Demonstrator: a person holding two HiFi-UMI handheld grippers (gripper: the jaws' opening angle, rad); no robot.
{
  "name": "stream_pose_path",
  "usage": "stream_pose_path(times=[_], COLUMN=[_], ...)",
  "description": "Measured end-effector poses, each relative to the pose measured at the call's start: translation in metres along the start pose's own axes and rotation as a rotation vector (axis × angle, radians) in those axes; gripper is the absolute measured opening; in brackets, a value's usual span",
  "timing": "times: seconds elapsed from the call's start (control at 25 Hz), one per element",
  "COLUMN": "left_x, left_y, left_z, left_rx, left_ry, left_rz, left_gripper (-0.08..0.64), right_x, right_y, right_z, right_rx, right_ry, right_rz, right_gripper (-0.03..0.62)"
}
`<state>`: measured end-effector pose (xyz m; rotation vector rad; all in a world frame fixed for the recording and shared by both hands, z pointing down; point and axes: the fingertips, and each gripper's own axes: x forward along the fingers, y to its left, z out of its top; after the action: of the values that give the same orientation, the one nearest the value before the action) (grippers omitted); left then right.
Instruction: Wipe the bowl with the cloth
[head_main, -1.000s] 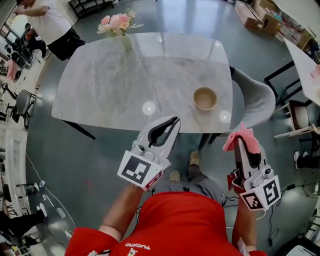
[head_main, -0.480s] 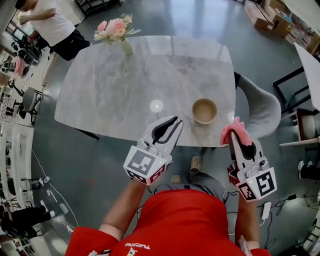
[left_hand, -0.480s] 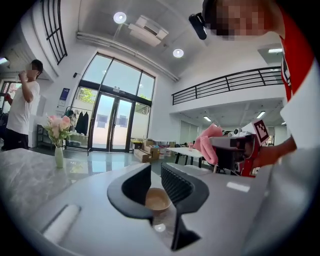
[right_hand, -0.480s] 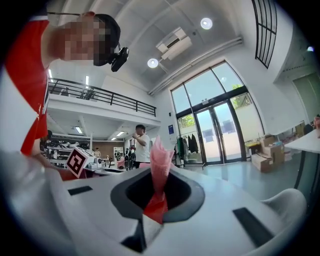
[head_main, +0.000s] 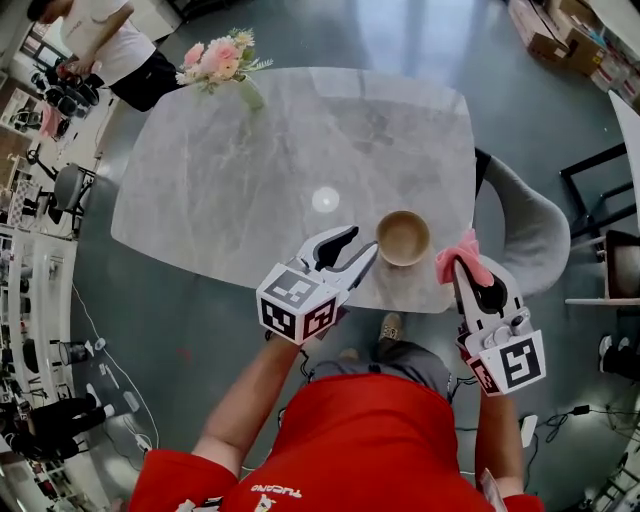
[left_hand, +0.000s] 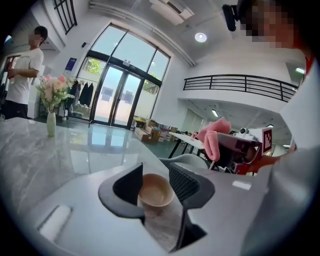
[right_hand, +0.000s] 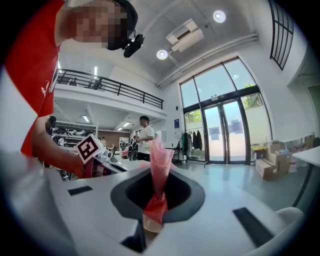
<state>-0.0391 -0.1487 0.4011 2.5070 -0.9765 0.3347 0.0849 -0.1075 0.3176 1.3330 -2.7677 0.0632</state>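
Note:
A beige bowl (head_main: 403, 238) stands empty near the marble table's (head_main: 270, 170) front edge. My left gripper (head_main: 360, 243) reaches in from the left, its tips just short of the bowl's rim. Its jaws have just been opening and stand wide apart, pressing on nothing. In the left gripper view the bowl (left_hand: 156, 190) shows beyond the gap of the left gripper (left_hand: 155, 175). My right gripper (head_main: 463, 268) hovers just right of the bowl, shut on a pink cloth (head_main: 458, 253). In the right gripper view the cloth (right_hand: 160, 172) sticks up from the right gripper (right_hand: 159, 200).
A vase of pink flowers (head_main: 218, 62) stands at the table's far left corner. A grey chair (head_main: 525, 225) is tucked at the table's right side. A person in a white shirt (head_main: 95, 30) stands beyond the far left corner. Boxes (head_main: 555, 30) lie on the floor at the back right.
Both grippers have moved forward and down, from in front of the table to either side of the bowl. The left jaws went from shut to wide open. The right keeps the cloth.

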Motion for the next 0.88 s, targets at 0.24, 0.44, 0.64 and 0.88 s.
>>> stream_pose_path(times=[0.24, 0.44, 0.64, 0.88], left_x=[0.027, 0.041, 0.055, 0.064], left_y=[0.018, 0.029, 0.037, 0.051], left_z=[-0.021, -0.039, -0.052, -0.072], left_rx=[-0.122, -0.223, -0.292, -0.352], left_ry=[0.11, 0.199, 0.278, 0.387], left_rz=[0.035, 0.049, 0.045, 0.037], left_gripper=[0.15, 0.151, 0.152, 0.152], right_x=[0.01, 0.019, 0.033, 0.041], right_y=[-0.014, -0.018, -0.016, -0.007], right_z=[-0.013, -0.024, -0.036, -0.041], right_rx=[-0.055, -0.155, -0.214, -0.249], right_ry=[0.033, 0.059, 0.093, 0.107], right_rz=[0.059, 0.131, 0.181, 0.207], right_gripper=[0.021, 0.021, 0.021, 0.021])
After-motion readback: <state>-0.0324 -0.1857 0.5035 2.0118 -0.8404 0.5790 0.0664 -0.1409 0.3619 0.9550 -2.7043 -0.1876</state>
